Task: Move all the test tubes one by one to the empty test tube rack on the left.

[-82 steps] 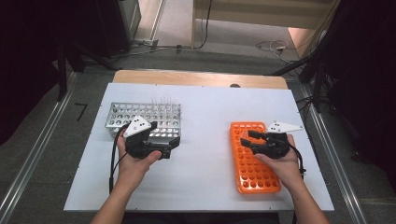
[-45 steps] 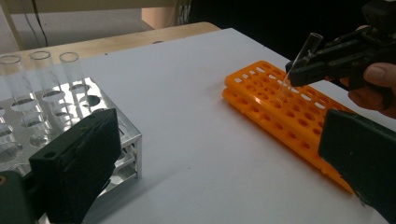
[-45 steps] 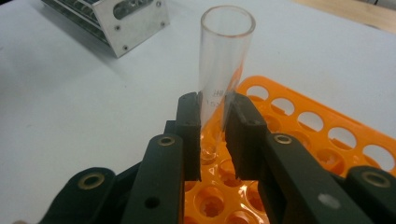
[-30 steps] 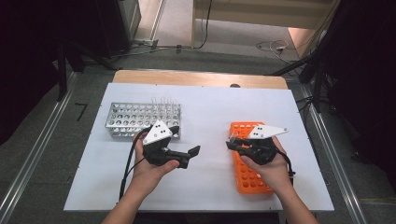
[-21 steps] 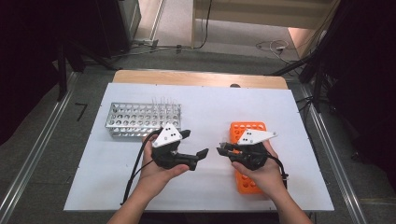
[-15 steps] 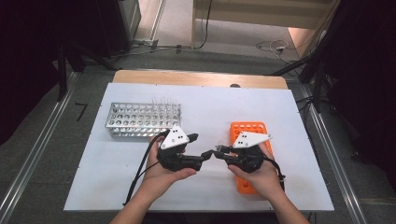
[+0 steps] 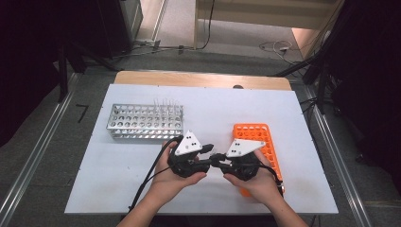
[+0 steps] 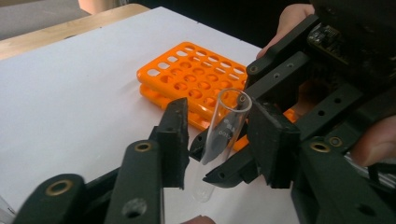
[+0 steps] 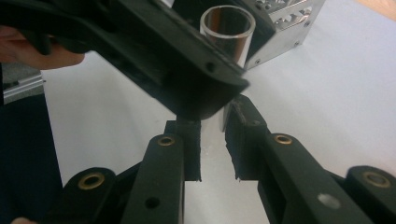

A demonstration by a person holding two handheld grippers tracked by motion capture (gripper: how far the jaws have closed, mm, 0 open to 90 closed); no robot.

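Right gripper (image 7: pixel 218 158): my jaws are clamped on a clear glass test tube (image 8: pixel 223 128), as the left gripper view shows from across; the tube stands nearly upright, open mouth up, rounded bottom hanging free above the white table (image 7: pixel 142 179).
Left gripper (image 8: pixel 217 140): my jaws stand on either side of the same tube and have just been closing on it; a gap remains between the left pad and the glass, and whether the right pad touches I cannot tell.
Meeting point: in the high view both grippers face each other tip to tip, near the table's front edge, just left of the orange rack.
Orange rack (image 7: pixel 257 142): lies flat on the table under my right hand (image 7: pixel 255 182), its near holes seen from the left gripper view holding nothing.
Metal rack (image 7: pixel 145 121): stands well apart at the table's left rear, with a few clear tubes (image 7: pixel 165 101) upright in its back row.
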